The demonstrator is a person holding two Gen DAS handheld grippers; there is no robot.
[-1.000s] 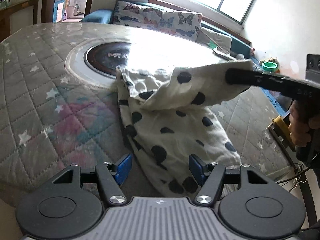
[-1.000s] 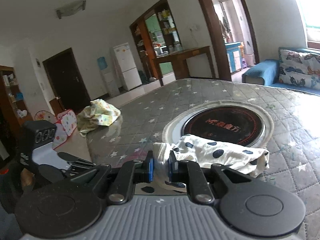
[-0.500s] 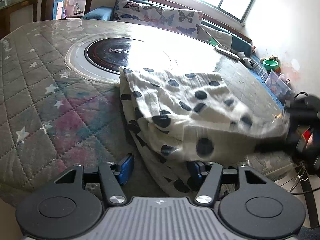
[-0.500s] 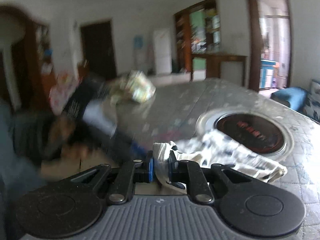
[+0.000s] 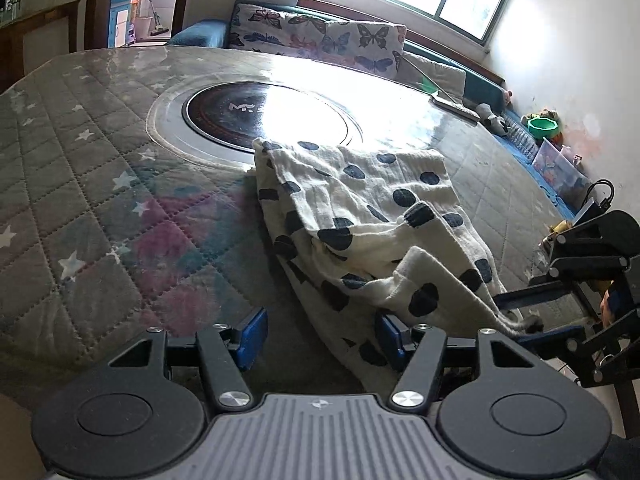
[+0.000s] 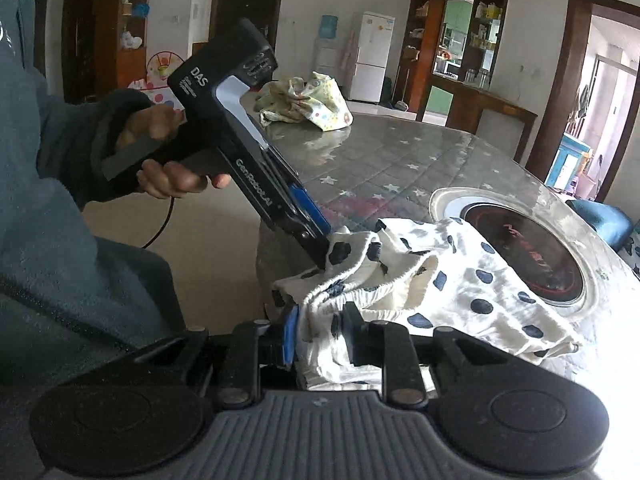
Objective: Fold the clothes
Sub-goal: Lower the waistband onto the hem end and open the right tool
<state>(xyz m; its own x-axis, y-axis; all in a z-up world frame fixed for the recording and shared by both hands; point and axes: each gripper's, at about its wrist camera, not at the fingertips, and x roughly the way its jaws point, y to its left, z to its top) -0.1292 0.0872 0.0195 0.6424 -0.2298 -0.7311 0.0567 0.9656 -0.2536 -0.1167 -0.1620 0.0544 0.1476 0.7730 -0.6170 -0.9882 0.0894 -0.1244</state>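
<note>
A round counter (image 5: 72, 184) with a quilted star cover fills both views, a dark hotplate (image 5: 264, 116) at its centre. A white garment (image 5: 372, 216) with dark dots lies from the hotplate's rim to the counter's near edge, long axis running toward the person, its near end bunched. The right gripper (image 6: 318, 330) has its jaws closed on that bunched edge. The left gripper (image 5: 320, 334) has its jaws wide open and empty, the cloth lying just ahead and to the right, touching the right finger. A second crumpled garment (image 6: 308, 100) sits well apart
</note>
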